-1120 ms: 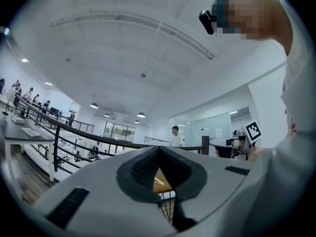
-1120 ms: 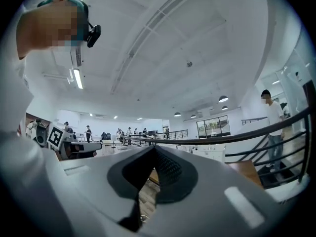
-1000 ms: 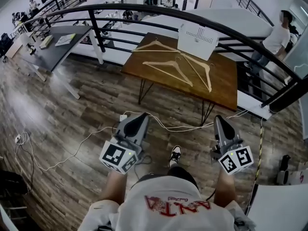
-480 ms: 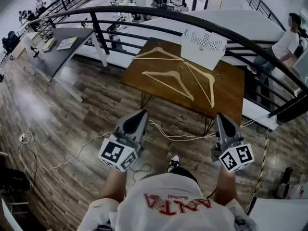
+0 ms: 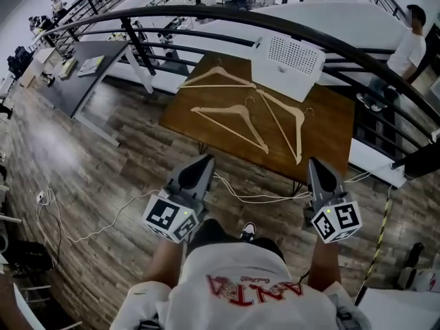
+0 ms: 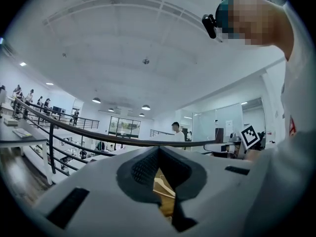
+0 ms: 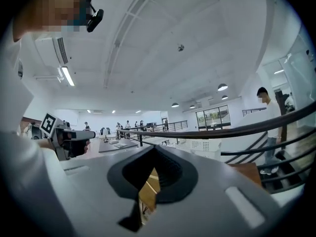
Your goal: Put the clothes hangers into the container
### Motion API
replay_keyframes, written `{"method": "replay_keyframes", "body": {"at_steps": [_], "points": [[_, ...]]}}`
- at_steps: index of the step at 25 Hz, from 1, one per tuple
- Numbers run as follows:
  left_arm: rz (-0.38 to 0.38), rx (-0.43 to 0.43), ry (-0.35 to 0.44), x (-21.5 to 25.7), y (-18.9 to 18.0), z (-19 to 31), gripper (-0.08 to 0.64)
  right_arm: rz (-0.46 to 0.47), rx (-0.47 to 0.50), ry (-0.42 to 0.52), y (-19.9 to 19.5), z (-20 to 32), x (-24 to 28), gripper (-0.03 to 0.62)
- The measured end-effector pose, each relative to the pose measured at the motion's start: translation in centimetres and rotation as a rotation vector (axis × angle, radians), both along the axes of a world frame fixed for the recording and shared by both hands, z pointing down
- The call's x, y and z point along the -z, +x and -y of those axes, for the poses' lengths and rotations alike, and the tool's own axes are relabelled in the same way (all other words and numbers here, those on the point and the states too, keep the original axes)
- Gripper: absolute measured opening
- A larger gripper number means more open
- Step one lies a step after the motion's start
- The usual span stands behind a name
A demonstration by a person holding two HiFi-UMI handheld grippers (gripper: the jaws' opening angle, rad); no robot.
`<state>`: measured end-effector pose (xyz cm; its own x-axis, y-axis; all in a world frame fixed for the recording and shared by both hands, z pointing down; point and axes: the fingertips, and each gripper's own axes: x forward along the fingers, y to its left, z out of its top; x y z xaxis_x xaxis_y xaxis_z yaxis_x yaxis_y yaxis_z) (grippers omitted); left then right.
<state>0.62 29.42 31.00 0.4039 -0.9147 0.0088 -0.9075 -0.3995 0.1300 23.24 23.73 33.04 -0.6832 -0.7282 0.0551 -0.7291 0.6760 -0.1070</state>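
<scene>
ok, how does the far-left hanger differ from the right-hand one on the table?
The far-left hanger lies at the table's far left corner, hook pointing away toward the railing. The right-hand hanger lies on the right half, hook pointing right. The far-left hanger spans crosswise. The right-hand hanger runs from near the container toward the near edge. Both are pale wood, lying flat, untouched.

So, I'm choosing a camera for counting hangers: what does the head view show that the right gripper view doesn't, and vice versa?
Head view only: all three pale wooden clothes hangers on the brown wooden table, white cables on the plank floor. Right gripper view only: the white ceiling with round lamps. Both: the white perforated container, the black curved railing, the table.
</scene>
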Motion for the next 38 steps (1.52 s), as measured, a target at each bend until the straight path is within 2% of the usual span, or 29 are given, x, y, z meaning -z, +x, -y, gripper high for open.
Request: {"method": "replay_keyframes", "body": {"at_steps": [3,7,10,14,19,24,29,33,38], "points": [[0.004,-0.016,0.008,-0.4,1.1,2.6,0.009,-0.012,0.007,0.010,0.6,1.8,-0.6,-0.002],[0.015,-0.056,0.016,-0.9,2.4,6.4,0.009,0.028,0.018,0.041,1.5,4.2,-0.4,-0.002],[0.010,-0.091,0.027,-1.1,2.4,9.5,0.009,0.060,-0.005,0.066,1.8,6.4,0.2,-0.002],[-0.005,-0.143,0.041,-0.8,1.7,14.5,0.009,0.051,-0.073,0.080,1.4,10.2,1.1,-0.002],[0.004,-0.227,0.044,-0.8,-0.3,21.4,0.009,0.034,-0.161,0.050,-0.6,15.6,1.3,-0.002],[0.009,-0.305,0.039,0.0,-3.8,27.8,0.009,0.012,-0.264,0.023,-3.7,20.7,1.9,-0.002],[0.013,-0.378,0.019,-0.8,-6.5,32.7,0.009,-0.034,-0.368,-0.021,-5.6,24.1,1.1,-0.002],[-0.004,-0.417,0.000,-1.9,-7.0,35.3,0.009,-0.050,-0.422,-0.077,-5.6,25.8,-0.5,-0.002],[-0.031,-0.447,-0.033,-3.3,-5.8,36.7,0.009,-0.090,-0.468,-0.116,-4.4,26.5,-2.3,-0.001]]}}
